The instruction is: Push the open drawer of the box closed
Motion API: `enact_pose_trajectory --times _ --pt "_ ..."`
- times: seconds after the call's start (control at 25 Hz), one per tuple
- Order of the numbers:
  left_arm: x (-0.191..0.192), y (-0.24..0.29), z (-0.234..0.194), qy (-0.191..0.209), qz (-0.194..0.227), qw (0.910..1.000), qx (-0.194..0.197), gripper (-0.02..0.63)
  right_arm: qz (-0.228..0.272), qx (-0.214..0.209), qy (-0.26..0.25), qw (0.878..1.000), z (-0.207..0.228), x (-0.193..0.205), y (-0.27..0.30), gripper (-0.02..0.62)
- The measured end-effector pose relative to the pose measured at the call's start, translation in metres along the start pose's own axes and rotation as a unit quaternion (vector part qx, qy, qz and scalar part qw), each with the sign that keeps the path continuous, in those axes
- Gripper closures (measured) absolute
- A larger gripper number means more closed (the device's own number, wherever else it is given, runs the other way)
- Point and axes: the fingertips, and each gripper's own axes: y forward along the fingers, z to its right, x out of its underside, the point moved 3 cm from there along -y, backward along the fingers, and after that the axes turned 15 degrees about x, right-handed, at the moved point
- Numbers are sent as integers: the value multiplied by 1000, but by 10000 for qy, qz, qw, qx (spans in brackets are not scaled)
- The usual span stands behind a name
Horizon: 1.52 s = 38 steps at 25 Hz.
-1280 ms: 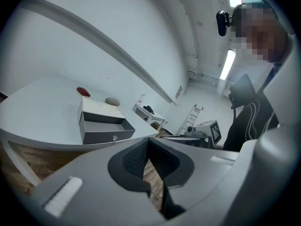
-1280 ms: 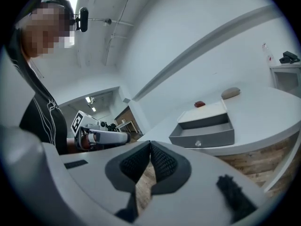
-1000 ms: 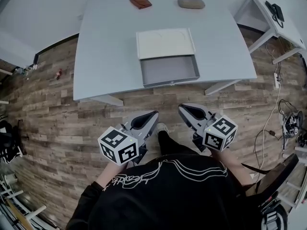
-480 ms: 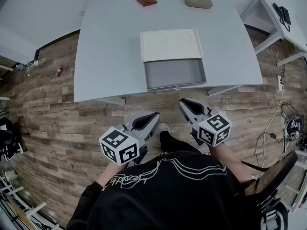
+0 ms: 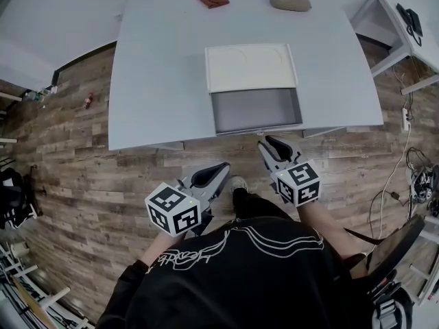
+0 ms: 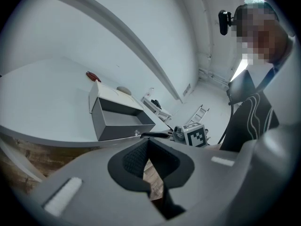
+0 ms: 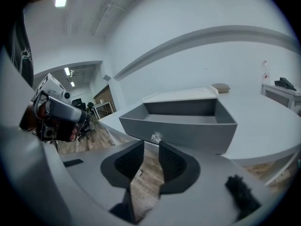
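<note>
Nearest, the left gripper (image 5: 218,172) hangs low over the floor, its jaws pressed together and empty, much where it was a second ago. The right gripper (image 5: 276,146) has come forward to the near edge of the table (image 5: 151,81), its jaws a narrow slit apart with nothing between them, just short of the small knob (image 7: 155,137) on the drawer (image 5: 255,110). The drawer still stands pulled out of the box (image 5: 250,67), its front at that near edge, so the push looks about to begin.
</note>
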Motion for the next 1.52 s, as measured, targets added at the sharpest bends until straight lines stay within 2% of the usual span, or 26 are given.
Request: enact_pose_trajectory --times 0.6,1.0,1.52 --pt "-3 -6 -22 -143 134 9997 -157 598 -23 425 72 9991 6 -4 19 505" --pt "-6 -10 -23 -136 210 9995 -188 598 -71 502 136 9986 6 -13 30 520" --pt "-27 -23 -33 -115 417 9986 -298 598 -455 687 277 9962 18 -38 60 520"
